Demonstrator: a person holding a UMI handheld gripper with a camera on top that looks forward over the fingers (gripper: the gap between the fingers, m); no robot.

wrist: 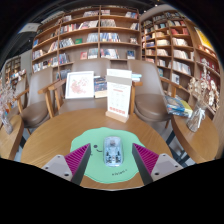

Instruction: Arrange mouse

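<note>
A pale grey-and-white mouse (113, 151) lies on a round mint-green mouse mat (97, 141) on a wooden table (60, 133). My gripper (113, 163) is open. Its two fingers, with magenta pads (78, 157), stand at either side of the mouse with a clear gap on each side. The mouse rests on the mat between the fingertips, its long axis pointing away from me. The near edge of the mat reaches just below the fingertips.
Beyond the mat, a white card stand (119, 98) and a booklet (80, 85) stand upright at the table's far side. Grey chairs (146, 95) ring the table. Bookshelves (95, 35) line the room behind.
</note>
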